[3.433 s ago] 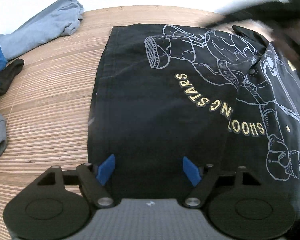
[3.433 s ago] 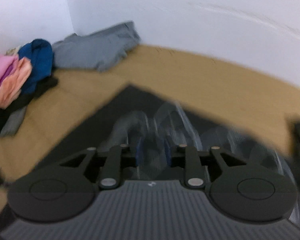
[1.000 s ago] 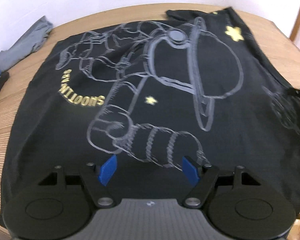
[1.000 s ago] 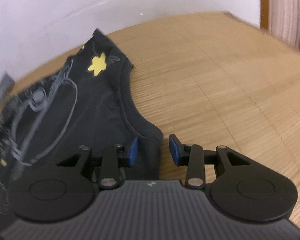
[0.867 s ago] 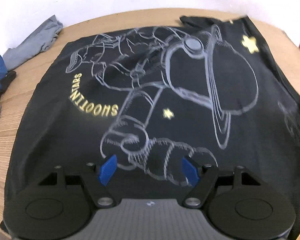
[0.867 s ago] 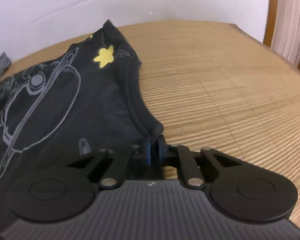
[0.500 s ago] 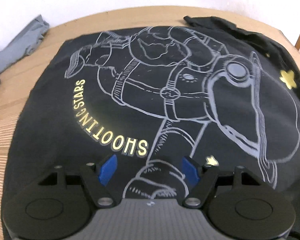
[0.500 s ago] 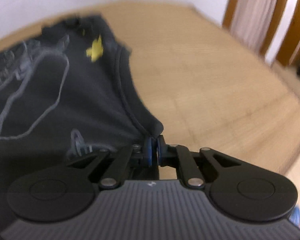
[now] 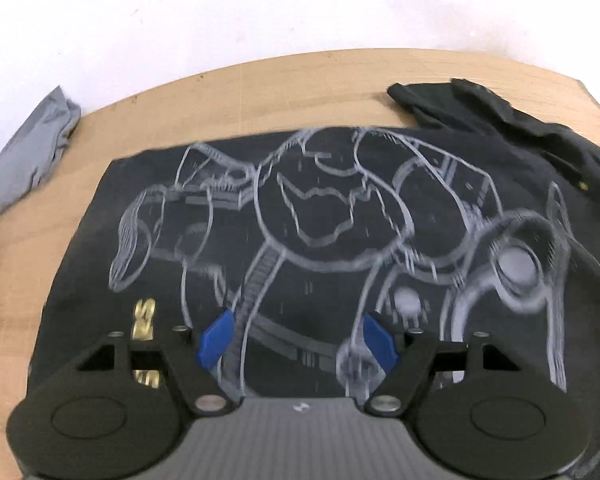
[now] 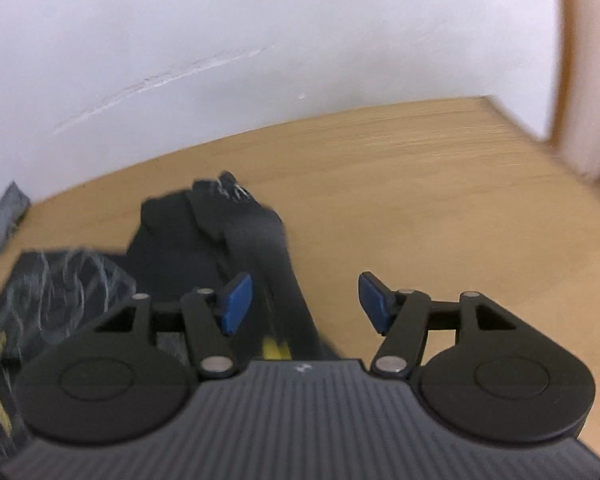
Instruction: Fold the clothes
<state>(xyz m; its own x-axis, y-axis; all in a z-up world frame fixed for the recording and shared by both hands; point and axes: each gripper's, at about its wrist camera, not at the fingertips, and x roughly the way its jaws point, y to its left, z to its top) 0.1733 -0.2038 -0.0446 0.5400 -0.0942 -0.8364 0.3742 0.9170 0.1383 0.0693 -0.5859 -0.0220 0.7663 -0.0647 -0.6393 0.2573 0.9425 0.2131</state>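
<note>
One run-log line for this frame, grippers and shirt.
left gripper: open over shirt | right gripper: opening, nothing gripped | sleeve: bunched on table

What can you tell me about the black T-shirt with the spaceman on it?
The black T-shirt is soft-looking fabric, spread mostly flat and print side up on the wooden table. A big astronaut is drawn on it in pale grey lines, with some yellow letters and a yellow star. One end, the far right in the left wrist view, lies folded over and bunched in a rumpled strip. Neither gripper holds it: the left gripper is open above the print, the right gripper is opening over the bunched part.
</note>
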